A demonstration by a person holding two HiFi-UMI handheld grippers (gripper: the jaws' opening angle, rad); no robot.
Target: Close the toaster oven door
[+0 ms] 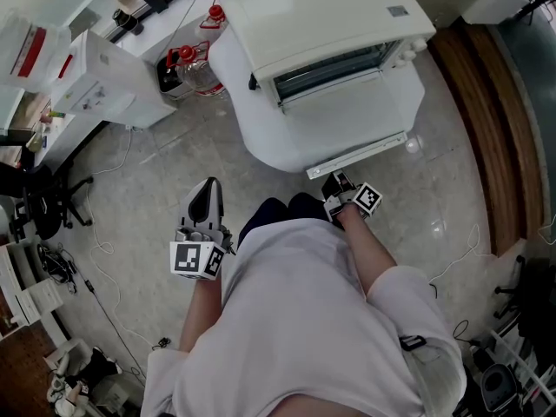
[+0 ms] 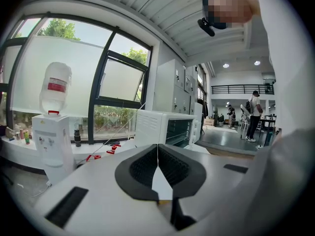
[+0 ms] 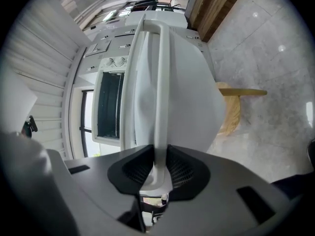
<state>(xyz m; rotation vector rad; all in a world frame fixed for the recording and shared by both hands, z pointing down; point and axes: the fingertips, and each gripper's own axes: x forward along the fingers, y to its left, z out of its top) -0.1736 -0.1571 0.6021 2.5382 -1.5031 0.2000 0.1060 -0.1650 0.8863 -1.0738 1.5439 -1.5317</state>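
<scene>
The white toaster oven (image 1: pixel 326 24) stands on a round white table (image 1: pixel 252 124) with its door (image 1: pixel 347 111) folded down flat toward me. The door's bar handle (image 1: pixel 356 156) runs along its near edge. My right gripper (image 1: pixel 340 189) reaches up to that handle. In the right gripper view the handle (image 3: pixel 160 82) runs straight between the jaws of the right gripper (image 3: pixel 158 154), and both pads press on it. My left gripper (image 1: pixel 206 200) hangs low at the left, away from the oven. Its jaws (image 2: pixel 157 149) are shut with nothing between them; the oven (image 2: pixel 165 128) is seen beyond.
A water dispenser (image 2: pixel 51 132) stands left of the table, with red-capped bottles (image 1: pixel 187 63) behind it. An office chair (image 1: pixel 39 202) is at the far left. A curved wooden floor strip (image 1: pixel 486 102) runs along the right. A person (image 2: pixel 254 114) stands far off in the hall.
</scene>
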